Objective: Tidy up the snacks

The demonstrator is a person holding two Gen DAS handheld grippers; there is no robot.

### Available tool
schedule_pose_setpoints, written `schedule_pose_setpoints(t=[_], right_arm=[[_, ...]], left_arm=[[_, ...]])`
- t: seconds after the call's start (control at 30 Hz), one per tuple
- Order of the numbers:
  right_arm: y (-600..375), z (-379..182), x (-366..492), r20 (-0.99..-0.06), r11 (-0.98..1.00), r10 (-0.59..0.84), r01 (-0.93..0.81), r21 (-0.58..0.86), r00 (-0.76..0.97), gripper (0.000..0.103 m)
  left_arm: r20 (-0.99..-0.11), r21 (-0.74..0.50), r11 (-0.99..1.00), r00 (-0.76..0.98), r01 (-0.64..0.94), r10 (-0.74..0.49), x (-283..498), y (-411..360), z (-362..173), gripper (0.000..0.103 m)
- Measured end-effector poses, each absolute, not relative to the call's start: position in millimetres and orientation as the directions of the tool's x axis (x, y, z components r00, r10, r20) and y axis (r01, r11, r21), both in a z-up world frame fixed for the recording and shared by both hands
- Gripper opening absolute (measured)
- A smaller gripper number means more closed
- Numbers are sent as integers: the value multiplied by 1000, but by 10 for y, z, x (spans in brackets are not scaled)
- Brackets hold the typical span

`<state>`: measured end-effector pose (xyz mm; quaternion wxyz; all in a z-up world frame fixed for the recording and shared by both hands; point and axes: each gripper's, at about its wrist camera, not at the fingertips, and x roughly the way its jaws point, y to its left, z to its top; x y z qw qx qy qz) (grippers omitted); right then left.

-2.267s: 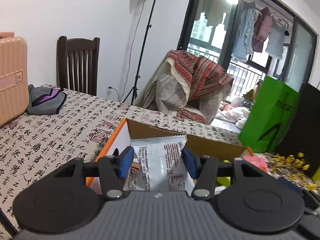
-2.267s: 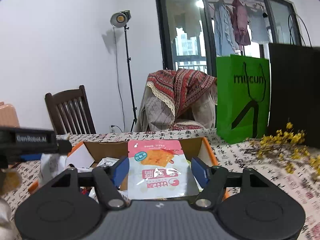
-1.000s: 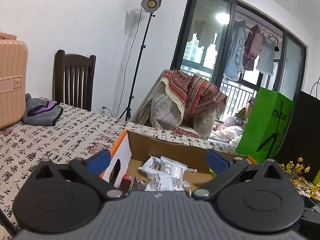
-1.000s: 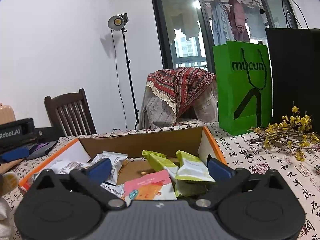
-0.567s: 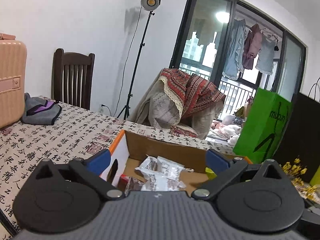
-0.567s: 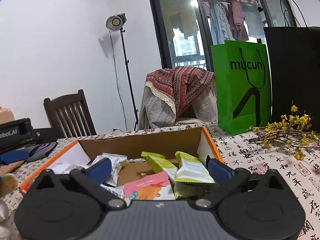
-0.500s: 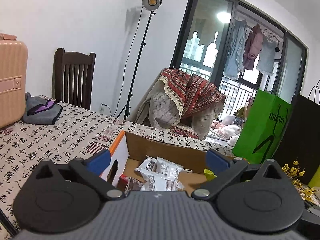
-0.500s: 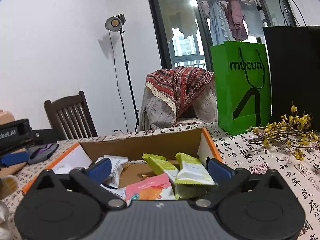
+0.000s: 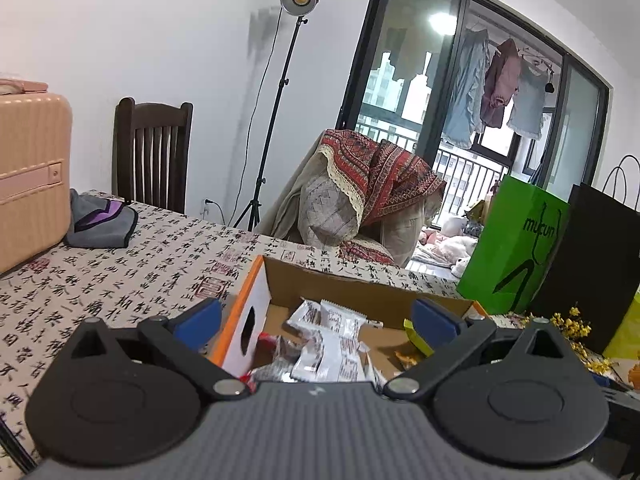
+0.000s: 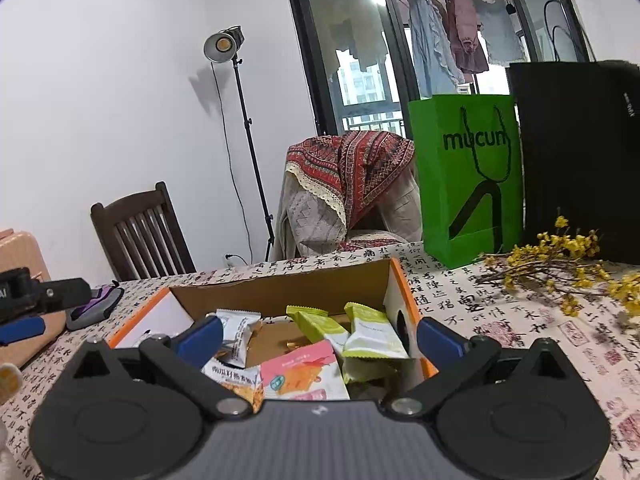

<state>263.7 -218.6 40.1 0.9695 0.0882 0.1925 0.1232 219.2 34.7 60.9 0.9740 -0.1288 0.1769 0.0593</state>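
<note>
From the left, the left gripper [image 9: 316, 316] stands wide open and holds nothing, over the box [image 9: 256, 304] where the white packets [image 9: 332, 336] lie in a loose heap. Further right the right gripper [image 10: 318, 338] is also spread wide and empty above the same box [image 10: 280, 286] — under it lie the pink packet [image 10: 304, 372] and two green packets [image 10: 352, 332], leaning on each other. These packets look light, soft and a little slippery, with crushable food inside, so I would take one by its flat sealed edge — not by the puffed middle
</note>
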Motion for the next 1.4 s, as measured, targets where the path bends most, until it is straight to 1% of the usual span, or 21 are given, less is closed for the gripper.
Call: schedule_pose_setpoints(t=[0.2, 0.6, 1.03, 1.4], right_arm=[[-2223, 508, 2319, -341, 953, 281, -219, 211, 897, 103], [-2362, 670, 1571, -317, 946, 308, -252, 206, 897, 103], [-2509, 543, 890, -333, 928, 359, -298, 222, 872, 103], [-2515, 489, 480, -317, 921, 385, -336, 198, 867, 103]], left_arm=[[-366, -210, 966, 928, -148, 63, 1865, 334, 646, 103], [-344, -179, 979, 938, -97, 30, 1142, 273, 754, 103], [-334, -164, 985, 942, -47, -11, 513, 238, 682, 103], [-319, -138, 990, 947, -15, -30, 119, 240, 560, 103]])
